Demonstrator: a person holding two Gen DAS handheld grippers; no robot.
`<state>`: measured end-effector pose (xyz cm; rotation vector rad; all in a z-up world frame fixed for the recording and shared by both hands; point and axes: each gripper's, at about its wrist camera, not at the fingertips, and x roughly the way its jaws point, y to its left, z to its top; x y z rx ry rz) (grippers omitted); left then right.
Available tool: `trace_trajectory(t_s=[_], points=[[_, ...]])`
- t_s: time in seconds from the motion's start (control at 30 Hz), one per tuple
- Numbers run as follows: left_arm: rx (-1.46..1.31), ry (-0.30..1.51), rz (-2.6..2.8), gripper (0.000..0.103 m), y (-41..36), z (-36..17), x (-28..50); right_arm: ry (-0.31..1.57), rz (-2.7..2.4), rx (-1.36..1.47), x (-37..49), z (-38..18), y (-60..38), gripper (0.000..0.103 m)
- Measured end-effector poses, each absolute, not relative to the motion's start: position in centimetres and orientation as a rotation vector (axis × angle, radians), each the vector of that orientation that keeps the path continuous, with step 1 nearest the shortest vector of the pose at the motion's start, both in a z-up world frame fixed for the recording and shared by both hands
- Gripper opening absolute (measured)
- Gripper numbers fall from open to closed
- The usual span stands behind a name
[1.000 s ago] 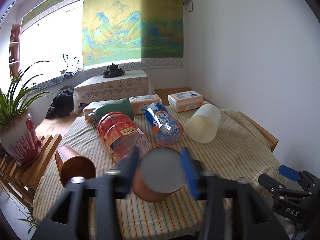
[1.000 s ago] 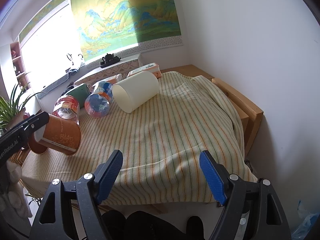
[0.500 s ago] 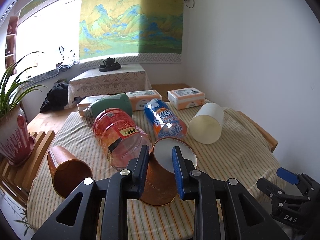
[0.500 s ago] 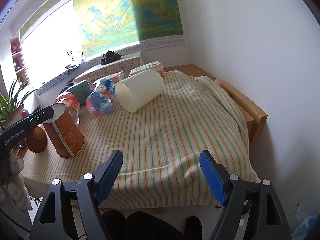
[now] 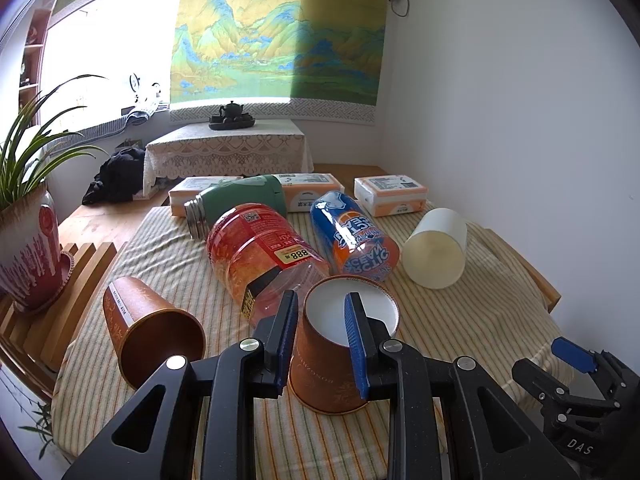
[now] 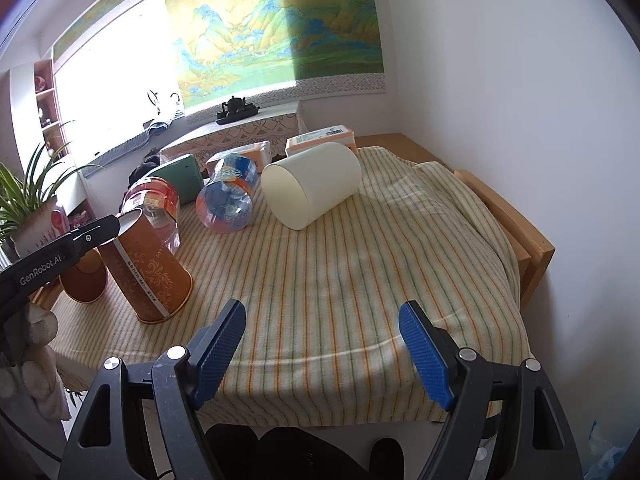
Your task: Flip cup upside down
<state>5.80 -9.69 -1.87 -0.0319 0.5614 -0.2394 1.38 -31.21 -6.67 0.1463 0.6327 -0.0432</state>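
**Brown cup pinched at its upper rim, wide end down on the striped cloth**

My left tongs point(image 5: 320, 324) pinch the upper rim of the brown cup point(image 5: 336, 368): one blue pad sits outside the wall on the left, the other inside the white recessed top. The cup stands near the front edge of the counter point(image 6: 340, 280), its wider end on the striped cloth, leaning a little. My right tongs point(image 6: 322, 338) are spread wide with nothing between them, over the near right edge of the counter, well apart from the cup.

Just left of the held cup lies a second brown cup point(image 5: 148, 332) on its side, mouth toward me. Behind the held cup lie a red-labelled clear jar point(image 5: 260, 256) and a blue-and-orange bottle point(image 5: 352, 236), and right of them a cream cup point(image 5: 436, 248) on its side. Farther back are a green flask point(image 5: 240, 200) and orange-and-white boxes point(image 5: 390, 194).

The left wrist view shows the white recessed top and the pad inside it. The right wrist view shows the cup point(image 6: 146, 268) from the side: its lean, its gold-banded wide end on the cloth, and the left tongs' black finger at its top.
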Motion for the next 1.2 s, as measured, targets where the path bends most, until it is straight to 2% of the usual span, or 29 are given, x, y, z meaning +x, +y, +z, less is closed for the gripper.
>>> trace_trajectory(t_s=[0.4, 0.47, 0.6, 0.67, 0.83, 0.9, 0.97, 1.07, 1.2], points=[[-0.046, 0.562, -0.26, 0.028, -9.3, -1.6, 5.7, 0.617, -0.03, 0.125, 1.2, -5.9, -29.8, 0.076], [-0.048, 0.554, -0.273, 0.038, -9.4, -1.3, 5.4, 0.611, -0.028, 0.121, 1.2, -5.7, -29.5, 0.076], [-0.039, 0.52, -0.275, 0.043, -9.3, -0.5, 4.5, 0.598, -0.02, 0.114, 1.2, -5.1, -28.8, 0.076], [-0.043, 0.508, -0.268, 0.052, -9.0, -0.1, 4.2, 0.591, -0.012, 0.108, 1.1, -4.8, -28.3, 0.076], [-0.053, 0.488, -0.229, 0.064, -7.4, 0.4, 3.3, 0.577, 0.008, 0.084, 1.1, -4.4, -26.9, 0.076], [-0.056, 0.48, -0.212, 0.071, -6.6, 0.5, 2.9, 0.572, 0.017, 0.078, 1.2, -4.2, -26.5, 0.076], [-0.053, 0.463, -0.188, 0.083, -5.8, 0.6, 2.3, 0.566, 0.026, 0.07, 1.2, -4.1, -25.8, 0.076], [-0.042, 0.446, -0.158, 0.093, -4.7, 0.8, 1.5, 0.554, 0.04, 0.062, 1.1, -3.8, -25.0, 0.081], [-0.042, 0.444, -0.121, 0.098, -3.2, 0.8, 0.5, 0.539, 0.047, 0.045, 0.9, -3.6, -24.1, 0.082]])
